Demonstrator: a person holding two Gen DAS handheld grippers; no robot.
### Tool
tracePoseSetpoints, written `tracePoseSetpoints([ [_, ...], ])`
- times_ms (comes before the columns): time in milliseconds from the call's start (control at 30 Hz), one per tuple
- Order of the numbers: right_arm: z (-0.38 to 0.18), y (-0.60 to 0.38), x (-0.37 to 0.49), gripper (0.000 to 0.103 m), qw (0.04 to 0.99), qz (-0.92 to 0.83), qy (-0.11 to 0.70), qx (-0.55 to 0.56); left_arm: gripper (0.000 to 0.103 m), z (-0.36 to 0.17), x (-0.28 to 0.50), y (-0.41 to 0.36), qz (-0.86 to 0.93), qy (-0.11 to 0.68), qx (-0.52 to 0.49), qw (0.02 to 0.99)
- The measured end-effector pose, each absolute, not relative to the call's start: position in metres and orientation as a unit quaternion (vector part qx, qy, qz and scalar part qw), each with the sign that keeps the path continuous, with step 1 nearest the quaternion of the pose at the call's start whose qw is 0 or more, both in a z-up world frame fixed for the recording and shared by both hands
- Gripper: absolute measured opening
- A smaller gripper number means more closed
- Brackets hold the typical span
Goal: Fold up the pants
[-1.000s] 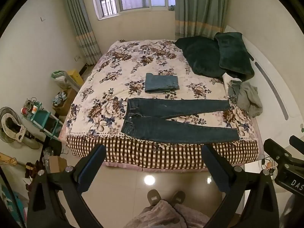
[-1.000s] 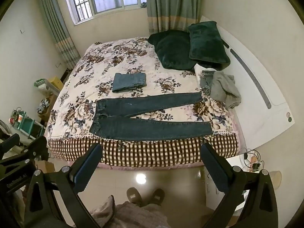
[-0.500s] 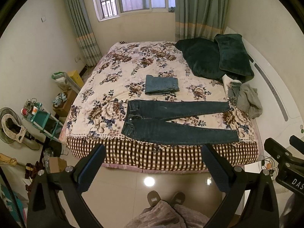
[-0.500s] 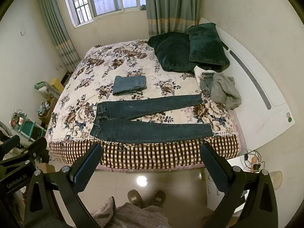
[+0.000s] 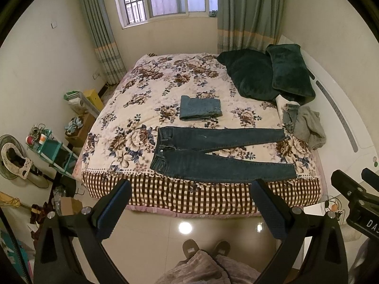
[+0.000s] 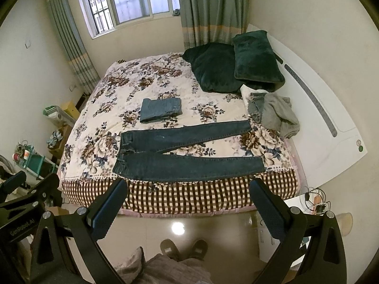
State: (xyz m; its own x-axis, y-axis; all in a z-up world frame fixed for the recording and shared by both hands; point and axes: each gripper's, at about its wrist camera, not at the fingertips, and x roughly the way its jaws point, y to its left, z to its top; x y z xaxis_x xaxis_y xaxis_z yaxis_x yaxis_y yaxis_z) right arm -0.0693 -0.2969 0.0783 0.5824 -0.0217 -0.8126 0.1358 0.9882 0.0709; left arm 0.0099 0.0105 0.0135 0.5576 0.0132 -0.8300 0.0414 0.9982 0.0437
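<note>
Dark blue jeans lie flat along the near edge of the bed, waistband to the left, legs spread in a narrow V toward the right. Behind them rests a folded pair of lighter blue jeans. My left gripper is held high over the floor, well short of the bed, open with nothing between its fingers. My right gripper stands the same way, open and empty. Each gripper shows at the edge of the other's view.
The bed carries a floral quilt with a checked border. Two dark green pillows and a heap of grey and denim clothes lie at its right end. A teal shelf, boxes and a fan crowd the left floor. A person's slippered feet stand on the glossy tiles.
Both views have tilted up a little, so the bed sits lower in frame. The jeans and both grippers' fingers look the same.
</note>
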Motion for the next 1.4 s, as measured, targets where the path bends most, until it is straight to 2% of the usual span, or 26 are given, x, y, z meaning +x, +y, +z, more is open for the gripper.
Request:
tracePoseSetpoints([
  [1400, 0.071, -0.295, -0.072, 0.103, 0.886, -0.035, 0.46, 0.047, 0.103, 0.018, 0.013, 0.012, -0.01, 0.466, 0.023, 0.885],
])
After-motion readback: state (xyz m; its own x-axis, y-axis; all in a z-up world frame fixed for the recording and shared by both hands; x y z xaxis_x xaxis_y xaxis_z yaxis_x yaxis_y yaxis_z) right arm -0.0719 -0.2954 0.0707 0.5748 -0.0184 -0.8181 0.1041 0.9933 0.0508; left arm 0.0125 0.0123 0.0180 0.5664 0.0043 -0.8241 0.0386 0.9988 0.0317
